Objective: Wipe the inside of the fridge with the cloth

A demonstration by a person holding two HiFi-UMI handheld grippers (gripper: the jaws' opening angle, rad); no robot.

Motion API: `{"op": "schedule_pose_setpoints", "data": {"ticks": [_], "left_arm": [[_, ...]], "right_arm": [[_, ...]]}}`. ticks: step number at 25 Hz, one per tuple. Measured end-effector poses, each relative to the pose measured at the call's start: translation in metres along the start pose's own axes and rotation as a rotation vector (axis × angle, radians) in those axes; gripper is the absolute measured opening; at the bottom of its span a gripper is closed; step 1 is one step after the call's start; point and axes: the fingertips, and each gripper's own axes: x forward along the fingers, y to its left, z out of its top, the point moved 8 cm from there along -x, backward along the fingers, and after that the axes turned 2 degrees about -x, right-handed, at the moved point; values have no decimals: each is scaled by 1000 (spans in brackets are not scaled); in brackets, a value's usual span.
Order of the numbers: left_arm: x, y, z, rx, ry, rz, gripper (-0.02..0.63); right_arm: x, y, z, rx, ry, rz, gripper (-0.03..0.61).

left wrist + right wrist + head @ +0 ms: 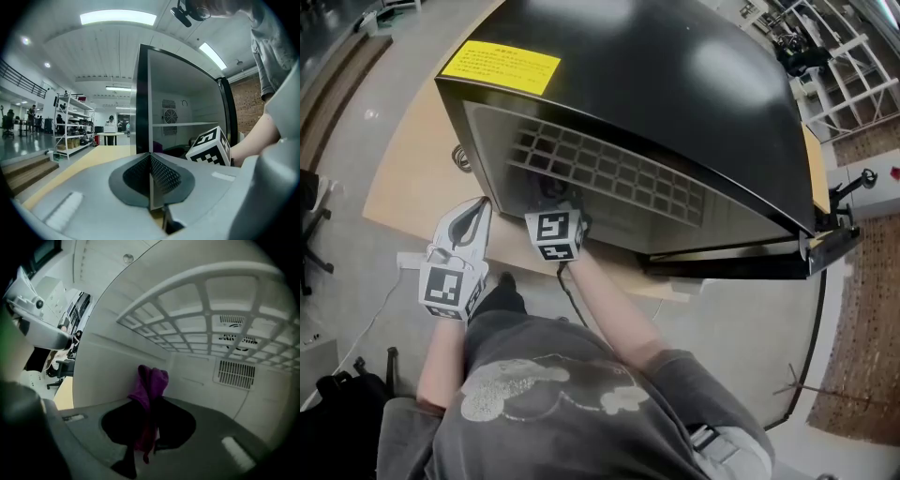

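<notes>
A black mini fridge [675, 84] stands open on a wooden table [408, 159]. My right gripper [150, 401] reaches inside it, shut on a purple cloth [152, 378] that sticks up between the jaws near the white left inner wall. In the head view only its marker cube [556, 234] shows at the fridge opening. My left gripper [478, 211] hovers outside, by the fridge's left front edge. In the left gripper view its jaws [151, 161] are shut with nothing between them. The cloth's contact with the wall is hidden.
A white wire shelf [201, 310] spans the fridge above the right gripper, with vent grilles [234, 373] on the back wall. The fridge door [741, 262] hangs open to the right. A yellow label [500, 64] sits on the fridge top. Shelving racks [72, 124] stand far off.
</notes>
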Motion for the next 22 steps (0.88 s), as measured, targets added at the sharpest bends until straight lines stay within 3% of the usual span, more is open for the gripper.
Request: {"op": "schedule_pose_setpoints", "data": {"ticks": [9,22], "left_arm": [[-14,-8,7,19,0,11,17],[-63,-75,10,18,0,50,17]], "right_arm": [[-25,27,14,-22,-65,99,45],[-120,57,15,-94,-127,224,46]]}}
